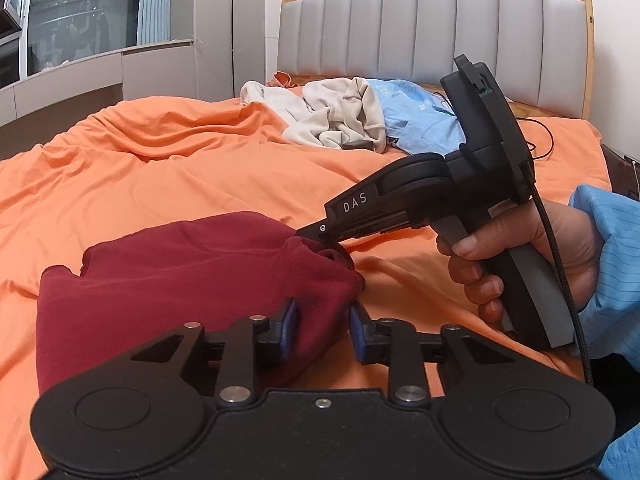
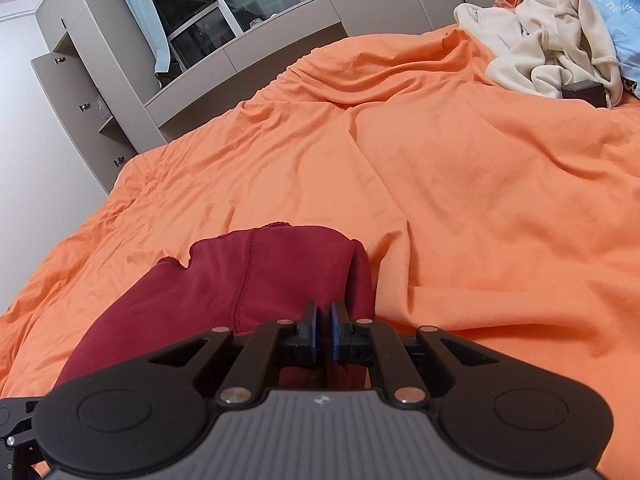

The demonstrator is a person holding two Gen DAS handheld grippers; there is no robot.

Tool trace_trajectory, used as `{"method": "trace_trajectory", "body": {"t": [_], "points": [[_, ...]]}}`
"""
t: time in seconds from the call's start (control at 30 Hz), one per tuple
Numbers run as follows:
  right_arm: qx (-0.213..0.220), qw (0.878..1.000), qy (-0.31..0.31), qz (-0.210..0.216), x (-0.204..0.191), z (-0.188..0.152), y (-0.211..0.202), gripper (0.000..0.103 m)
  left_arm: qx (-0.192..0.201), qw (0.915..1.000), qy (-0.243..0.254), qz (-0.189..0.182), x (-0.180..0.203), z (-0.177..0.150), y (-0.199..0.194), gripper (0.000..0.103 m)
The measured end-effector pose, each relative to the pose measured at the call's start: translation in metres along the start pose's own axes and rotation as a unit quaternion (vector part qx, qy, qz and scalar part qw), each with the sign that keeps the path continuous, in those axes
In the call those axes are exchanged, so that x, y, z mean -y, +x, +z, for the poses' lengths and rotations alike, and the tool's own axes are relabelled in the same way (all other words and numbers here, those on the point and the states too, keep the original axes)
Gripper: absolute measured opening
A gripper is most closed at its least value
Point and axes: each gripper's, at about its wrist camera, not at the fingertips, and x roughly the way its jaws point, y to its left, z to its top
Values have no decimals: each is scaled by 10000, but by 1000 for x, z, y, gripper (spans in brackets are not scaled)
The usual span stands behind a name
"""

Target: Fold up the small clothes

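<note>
Left wrist view: right gripper [image 1: 320,236], labelled "DAS", pinches maroon garment [image 1: 192,276].

1. Red garment [image 2: 256,276]: matt, fine-ribbed knit cloth with a raised stitched seam, bunched between the right gripper [image 2: 323,332] fingers.
2. Orange bedsheet [image 2: 460,200]: soft, matt woven cloth, creased, spread beyond both grippers.
3. Left gripper [image 1: 323,330]: matt black plastic links, shiny metal pivot pins, blue rubbery pads [image 1: 357,334].
4. Headboard [image 1: 424,20] far ahead: smooth grey padded upholstery in a pale varnished wood frame.
</note>
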Motion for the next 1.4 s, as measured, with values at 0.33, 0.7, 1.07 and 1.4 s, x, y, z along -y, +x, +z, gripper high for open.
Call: {"method": "trace_trajectory", "body": {"t": [0.33, 0.7, 1.07, 1.4], "points": [[35, 9999, 43, -137, 3, -1, -2, 36, 170, 9966, -742, -325, -19, 14, -18, 77], [515, 9973, -517, -68, -19, -2, -17, 98, 389, 9670, -2129, 1341, -96, 14, -55, 102], [-80, 9885, -1465, -365, -49, -20, 1, 103, -460, 9283, -3186, 1862, -141, -17, -34, 102], [-52, 9962, -868, -21, -26, -12, -7, 103, -546, 9287, -3147, 1883, -137, -36, -17, 103]]}}
